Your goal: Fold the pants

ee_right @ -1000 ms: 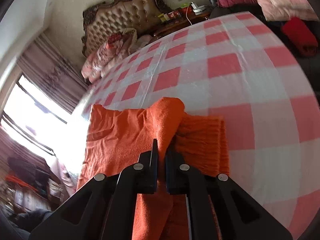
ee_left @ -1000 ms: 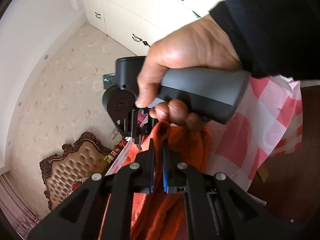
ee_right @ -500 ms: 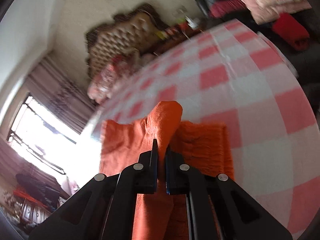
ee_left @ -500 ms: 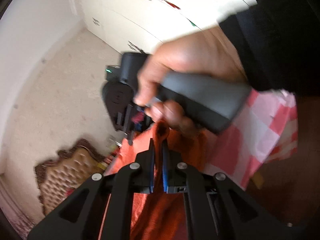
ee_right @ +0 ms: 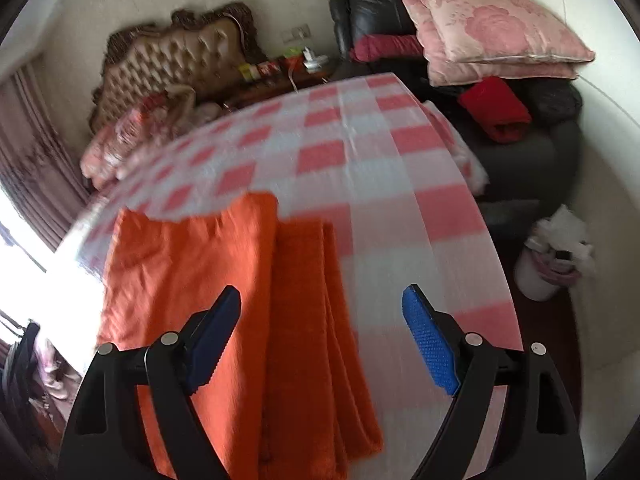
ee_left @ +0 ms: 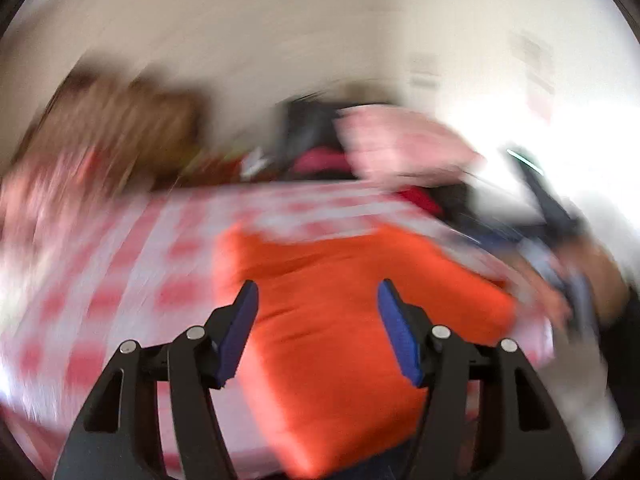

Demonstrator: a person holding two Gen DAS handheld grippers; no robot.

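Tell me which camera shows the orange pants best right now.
The right wrist view. The pants are fairly sharp there, lying folded on the checked cloth, with stacked layers showing along their right edge. In the left wrist view the pants are only a motion-blurred orange patch, with no folds readable.

Daylight glares white at the right wrist view's left edge; the left wrist view is heavily motion-blurred, both fisheye-curved.
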